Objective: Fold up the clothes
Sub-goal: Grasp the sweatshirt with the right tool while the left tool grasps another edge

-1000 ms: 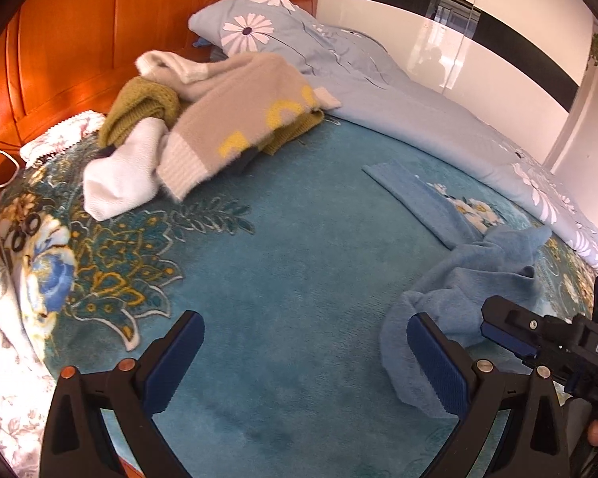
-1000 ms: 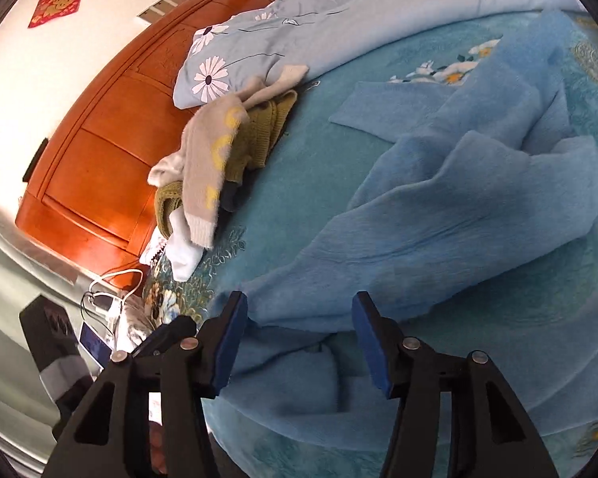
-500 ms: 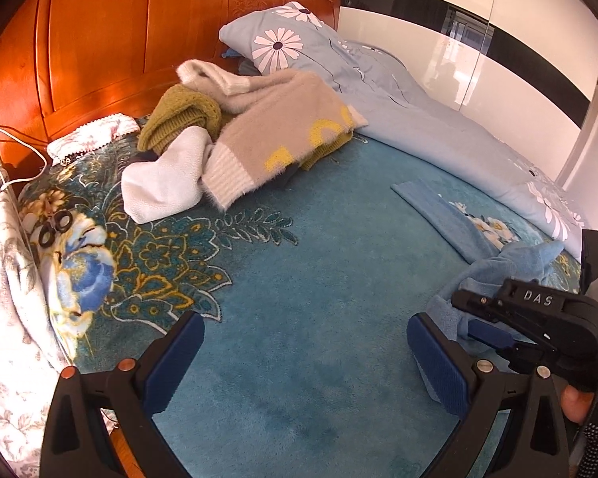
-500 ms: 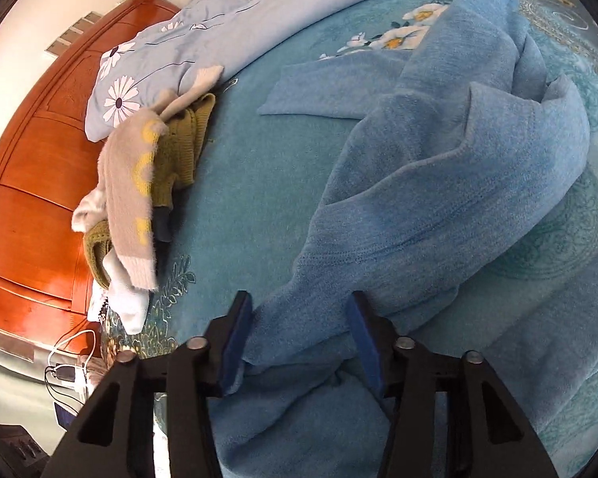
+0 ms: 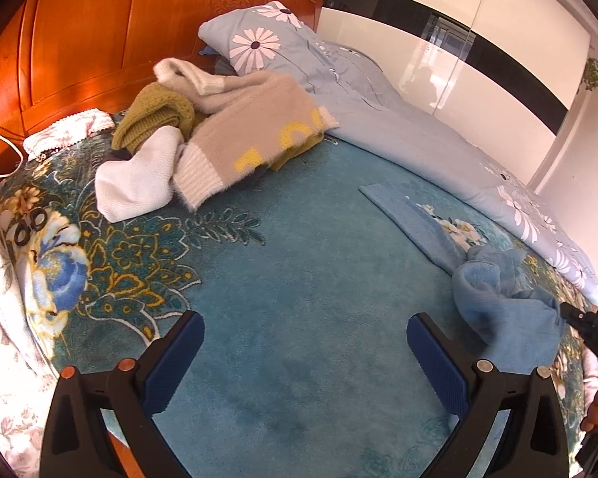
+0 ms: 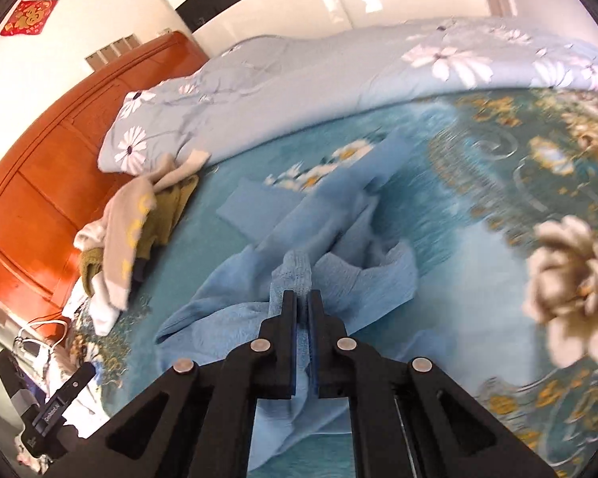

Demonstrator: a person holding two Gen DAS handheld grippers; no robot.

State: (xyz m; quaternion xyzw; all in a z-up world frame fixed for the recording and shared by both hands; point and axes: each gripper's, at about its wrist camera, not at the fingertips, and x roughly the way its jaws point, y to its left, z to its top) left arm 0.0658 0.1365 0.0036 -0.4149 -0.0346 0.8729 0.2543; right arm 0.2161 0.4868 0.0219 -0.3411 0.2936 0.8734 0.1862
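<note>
light blue garment ahead of the black, blue-padded right tongs; teal bedspread with gold flowers; beige sweater with yellow marks.

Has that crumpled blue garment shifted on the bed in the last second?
Yes. In the left wrist view the blue garment has bunched up rightward, away from the pile of sweaters, pulled by the right tongs.
</note>
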